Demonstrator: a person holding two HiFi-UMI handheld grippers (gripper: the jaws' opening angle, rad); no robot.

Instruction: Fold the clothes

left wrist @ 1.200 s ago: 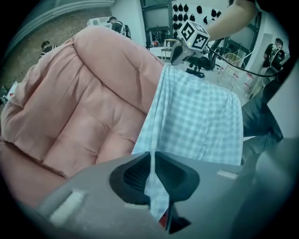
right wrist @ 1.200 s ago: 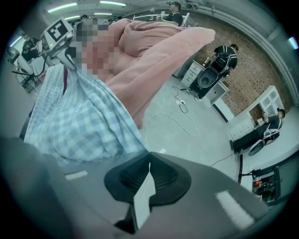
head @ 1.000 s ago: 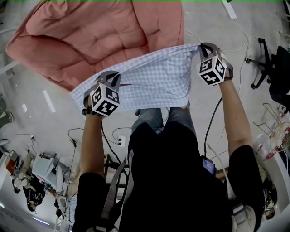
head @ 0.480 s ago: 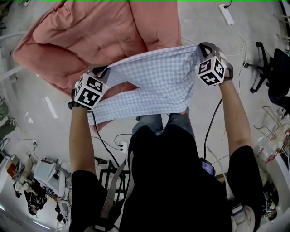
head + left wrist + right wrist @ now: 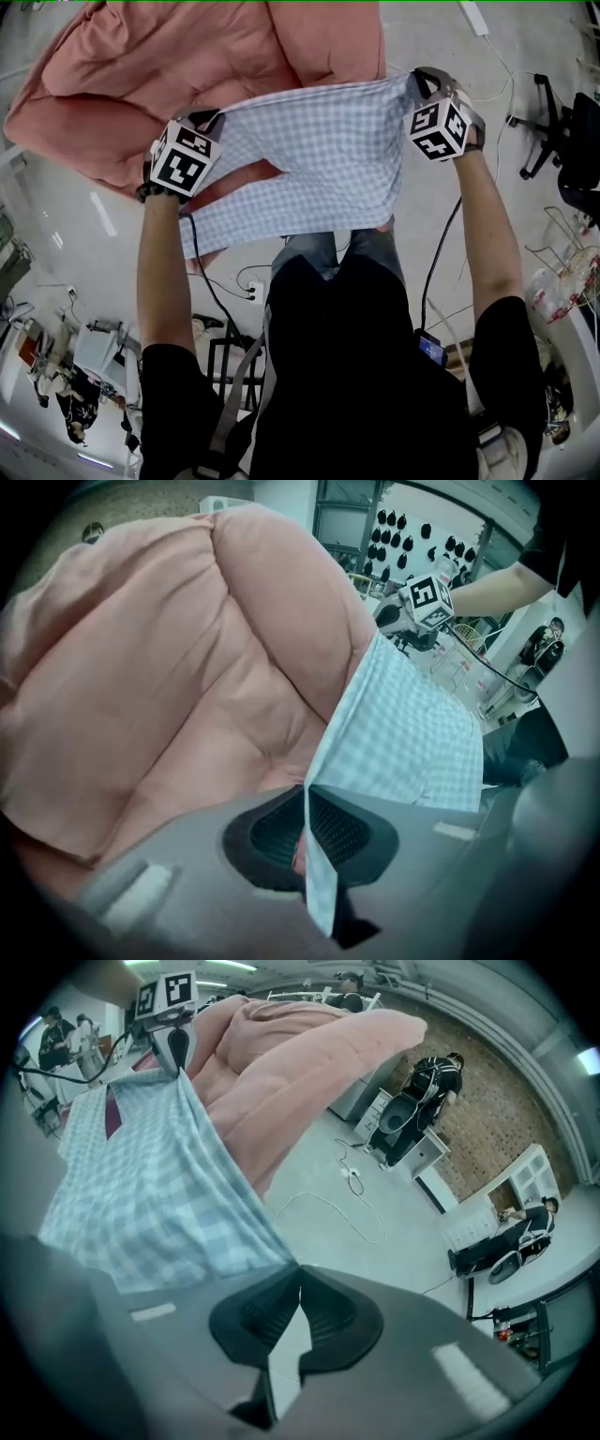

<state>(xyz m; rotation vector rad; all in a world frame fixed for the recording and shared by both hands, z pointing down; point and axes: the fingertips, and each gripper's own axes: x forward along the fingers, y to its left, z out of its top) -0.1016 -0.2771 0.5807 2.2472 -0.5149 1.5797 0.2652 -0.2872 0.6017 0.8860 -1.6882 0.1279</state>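
Left gripper [image 5: 307, 797] and right gripper [image 5: 299, 1281], fingers closed on the checked shirt [image 5: 328, 159], hold it stretched crosswise over the pink quilt's [image 5: 187, 56] near edge. Left sits nearer the quilt.

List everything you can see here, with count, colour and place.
checked garment: one, pale blue and white, stretched in the air between the two grippers
quilt: one, pink, bulky, beyond the garment
power strip: one, white, on the floor right of the quilt
cable: one, white, looped on the grey floor
office chair: one, black, right edge
left gripper: grey, shut on the garment's edge
right gripper: grey, shut on the opposite edge
person: one, black top, bare forearms
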